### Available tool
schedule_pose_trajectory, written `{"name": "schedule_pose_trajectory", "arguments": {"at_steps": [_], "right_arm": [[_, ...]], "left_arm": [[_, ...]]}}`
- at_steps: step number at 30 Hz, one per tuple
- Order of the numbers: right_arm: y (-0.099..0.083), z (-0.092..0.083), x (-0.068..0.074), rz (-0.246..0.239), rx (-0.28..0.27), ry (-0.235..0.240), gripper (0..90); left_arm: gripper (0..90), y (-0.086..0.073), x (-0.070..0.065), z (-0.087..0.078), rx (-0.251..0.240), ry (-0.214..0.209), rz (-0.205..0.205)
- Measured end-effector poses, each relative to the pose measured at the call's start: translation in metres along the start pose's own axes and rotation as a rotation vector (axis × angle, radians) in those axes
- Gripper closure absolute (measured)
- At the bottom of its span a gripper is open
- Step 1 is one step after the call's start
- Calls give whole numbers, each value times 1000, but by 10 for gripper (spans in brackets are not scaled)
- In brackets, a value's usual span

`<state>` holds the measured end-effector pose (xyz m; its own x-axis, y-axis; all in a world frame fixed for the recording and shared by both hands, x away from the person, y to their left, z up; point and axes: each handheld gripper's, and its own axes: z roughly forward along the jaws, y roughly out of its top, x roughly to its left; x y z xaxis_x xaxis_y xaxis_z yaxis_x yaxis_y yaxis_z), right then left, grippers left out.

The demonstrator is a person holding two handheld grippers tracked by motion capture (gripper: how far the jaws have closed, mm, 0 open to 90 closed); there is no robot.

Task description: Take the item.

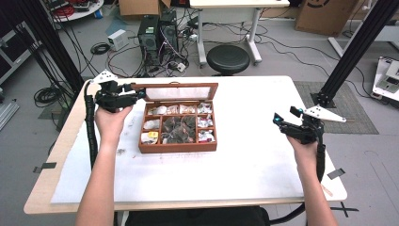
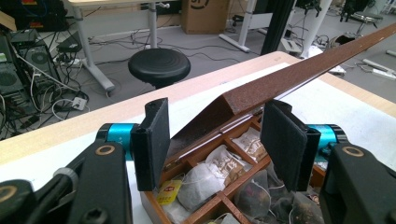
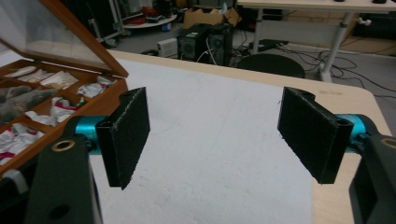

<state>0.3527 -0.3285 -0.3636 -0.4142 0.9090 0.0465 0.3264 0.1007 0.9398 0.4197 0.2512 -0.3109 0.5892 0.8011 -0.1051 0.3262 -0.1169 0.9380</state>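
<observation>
A wooden tea box (image 1: 178,147) stands mid-table, its compartments holding tea bags (image 1: 178,128). Its glass-paned lid (image 1: 181,92) is raised and leans back. My left gripper (image 1: 139,95) hovers at the lid's left corner. In the left gripper view the jaws of that gripper (image 2: 217,140) stand apart, with the lid's brown edge (image 2: 280,79) running between them without touching; tea bags (image 2: 205,177) lie below. Over the bare mat to the right of the box, my right gripper (image 1: 285,114) is open. The right gripper view shows nothing in that gripper (image 3: 219,135), with the box (image 3: 100,105) off to the left.
A white mat (image 1: 244,155) covers most of the tabletop. Beyond the far edge are a black stool (image 1: 228,59), computer towers (image 1: 157,30) and floor cables. Black frame posts (image 1: 357,47) rise at both back corners.
</observation>
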Motion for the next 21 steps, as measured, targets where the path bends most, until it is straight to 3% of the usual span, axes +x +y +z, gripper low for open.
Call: {"name": "schedule_pose_trajectory", "arguments": {"at_steps": [6,10,21], "right_arm": [[19,3,16,-40,1,79,255],[33,7,35,-79,14,177,256],[57,8,73,-125,28,270,255]], "left_arm": [[427,0,-1,-1,8,1,4],[427,1,-1,-1,11,3,5],[426,1,-2,-1,15,3,0]]}}
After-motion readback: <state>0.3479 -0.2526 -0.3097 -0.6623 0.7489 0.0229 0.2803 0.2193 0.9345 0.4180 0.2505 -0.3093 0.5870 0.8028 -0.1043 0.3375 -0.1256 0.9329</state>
